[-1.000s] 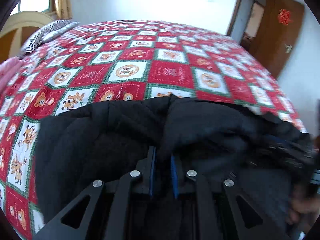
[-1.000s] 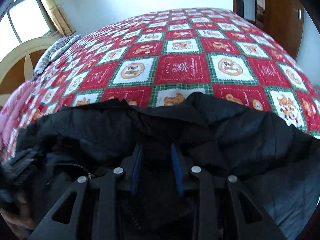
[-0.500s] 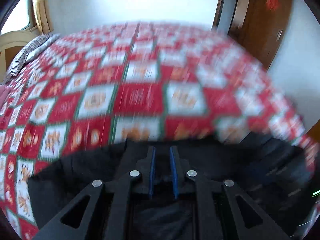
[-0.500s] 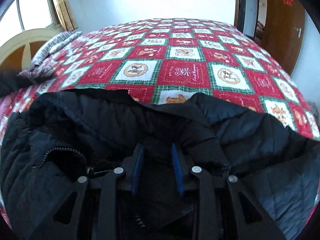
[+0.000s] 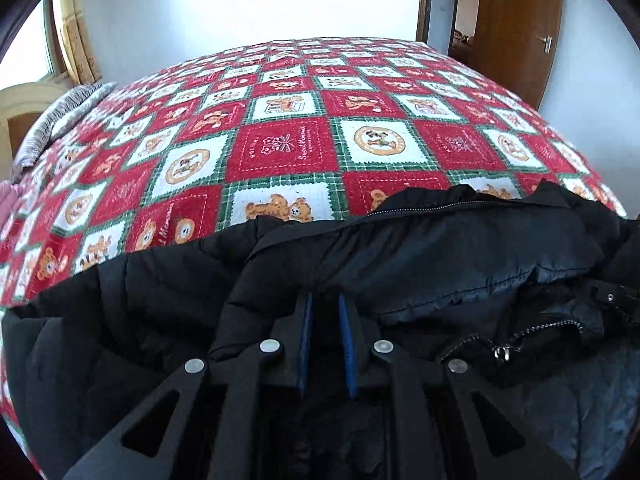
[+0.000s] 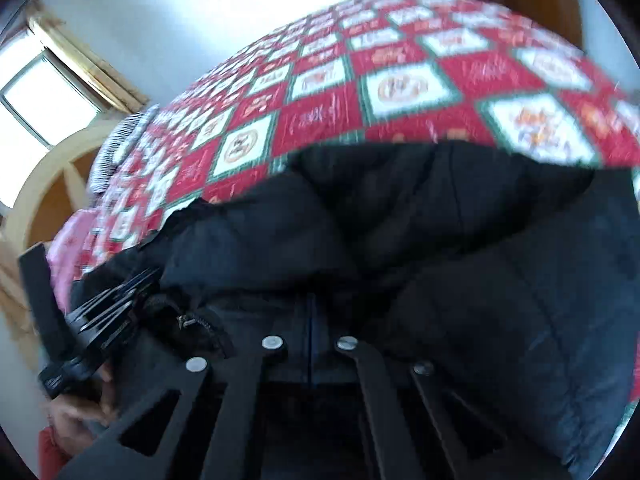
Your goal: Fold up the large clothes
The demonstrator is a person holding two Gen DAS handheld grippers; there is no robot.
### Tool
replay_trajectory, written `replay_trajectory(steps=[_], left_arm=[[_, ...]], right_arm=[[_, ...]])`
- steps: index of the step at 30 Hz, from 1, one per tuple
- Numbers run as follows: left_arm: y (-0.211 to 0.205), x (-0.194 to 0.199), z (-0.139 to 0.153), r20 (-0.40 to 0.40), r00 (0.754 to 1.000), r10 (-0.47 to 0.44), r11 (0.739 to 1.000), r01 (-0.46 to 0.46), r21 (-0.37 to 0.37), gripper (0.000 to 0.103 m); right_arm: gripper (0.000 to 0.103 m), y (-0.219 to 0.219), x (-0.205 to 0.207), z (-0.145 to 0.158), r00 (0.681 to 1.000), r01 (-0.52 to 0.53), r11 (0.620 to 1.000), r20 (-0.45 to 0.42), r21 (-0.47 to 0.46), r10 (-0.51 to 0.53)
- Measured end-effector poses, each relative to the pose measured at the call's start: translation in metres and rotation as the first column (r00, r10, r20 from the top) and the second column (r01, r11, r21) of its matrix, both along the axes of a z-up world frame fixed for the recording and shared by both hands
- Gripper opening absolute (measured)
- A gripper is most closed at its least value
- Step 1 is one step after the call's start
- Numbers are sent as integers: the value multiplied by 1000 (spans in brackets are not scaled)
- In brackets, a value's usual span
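A black padded jacket (image 5: 440, 260) lies bunched at the near edge of a bed, its zipper pull (image 5: 500, 350) showing at the right. My left gripper (image 5: 325, 300) is shut on a fold of it, and the cloth hides the tips of the blue pads. In the right wrist view the jacket (image 6: 440, 260) fills the lower half. My right gripper (image 6: 311, 300) has its jaws pressed together, tips buried under a jacket fold. The left gripper (image 6: 152, 280) shows at the far left, a hand (image 6: 80, 404) holding it.
A red, white and green bear-patterned bedspread (image 5: 280, 148) covers the bed beyond the jacket. A striped pillow (image 5: 60, 120) and a wooden headboard (image 6: 52, 176) are at the left, with pink cloth (image 6: 66, 248) nearby. A brown door (image 5: 516, 32) stands at the far right.
The right gripper's jaws went from a clear gap to pressed together, and its view rolled and blurred. The left view shifted; the jacket's zippered edge now lies across it.
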State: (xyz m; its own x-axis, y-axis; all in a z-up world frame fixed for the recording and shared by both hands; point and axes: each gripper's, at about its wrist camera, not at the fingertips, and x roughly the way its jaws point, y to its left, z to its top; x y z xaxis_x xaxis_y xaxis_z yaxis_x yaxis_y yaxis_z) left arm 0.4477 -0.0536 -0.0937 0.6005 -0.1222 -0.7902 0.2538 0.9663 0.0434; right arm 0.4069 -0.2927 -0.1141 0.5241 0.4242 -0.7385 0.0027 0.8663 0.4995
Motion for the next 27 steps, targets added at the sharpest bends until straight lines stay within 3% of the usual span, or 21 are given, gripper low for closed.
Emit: replay_trajectory(steps=[3, 9, 13, 15, 16, 18, 21, 22, 23, 24, 27], left_arm=[[-8, -2, -1, 22, 1000, -1, 998, 0, 56, 14], [-5, 2, -2, 19, 1000, 3, 1000, -4, 26, 14], [-3, -2, 9, 24, 1000, -17, 1000, 17, 3, 14], [-1, -7, 24, 25, 998, -49, 999, 49, 4, 14], [1, -11, 34, 42, 997, -66, 998, 66, 12, 14], [3, -20, 53, 83, 992, -93, 996, 91, 21, 16], [10, -25, 72, 111, 989, -100, 995, 101, 3, 39], [12, -24, 75, 123, 989, -86, 996, 87, -6, 50], [15, -21, 77, 130, 989, -69, 997, 71, -9, 52], [17, -16, 75, 128, 991, -42, 999, 44, -11, 52], [24, -2, 61, 69, 998, 13, 1000, -12, -9, 52]], right_arm=[[0, 7, 2, -3, 1000, -2, 1000, 27, -21, 3], [0, 31, -7, 3, 993, 16, 981, 114, -194, 6], [0, 28, -5, 8, 993, 12, 980, 114, -197, 10], [7, 28, -8, 22, 994, -11, 982, 101, -190, 30], [15, 24, -12, 30, 993, -14, 984, 117, -175, 35], [16, 21, -23, 54, 981, -10, 989, 190, -146, 38], [24, 23, -24, 88, 965, 0, 988, 259, -156, 41], [34, 25, -18, 98, 960, 15, 984, 279, -177, 36], [48, 28, -10, 104, 956, 42, 978, 293, -203, 20], [55, 28, -1, 107, 956, 62, 974, 294, -218, 5], [59, 32, 32, 96, 973, 84, 965, 231, -249, -26]])
